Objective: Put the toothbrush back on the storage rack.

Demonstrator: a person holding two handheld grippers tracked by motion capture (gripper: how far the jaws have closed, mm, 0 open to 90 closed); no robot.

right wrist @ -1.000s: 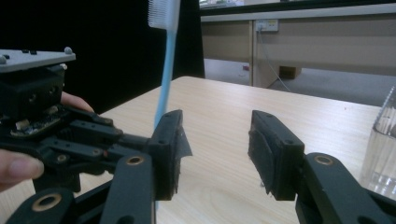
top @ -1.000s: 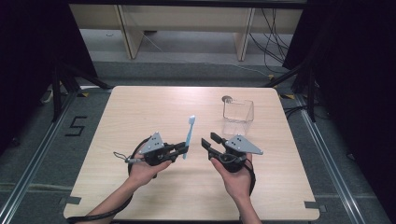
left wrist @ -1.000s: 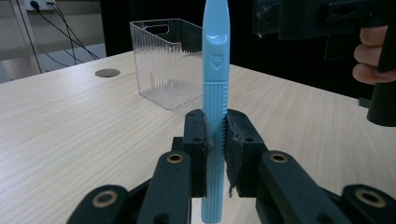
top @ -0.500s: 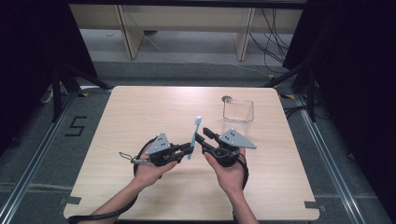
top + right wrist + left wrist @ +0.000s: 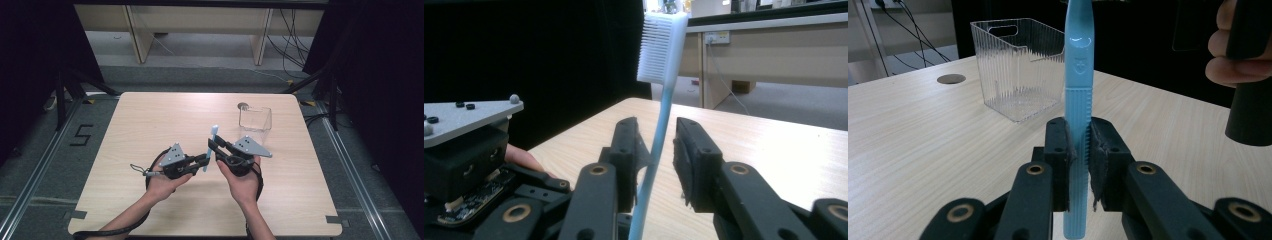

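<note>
One blue toothbrush clamped upright in left claw, right claw open around its neck, one clear bin far right on surface

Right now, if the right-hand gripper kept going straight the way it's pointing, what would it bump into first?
The blue toothbrush: its neck already stands between the open jaws of the right gripper. Straight beyond it sits the left gripper, which clamps the handle, though depth is hard to judge.
</note>
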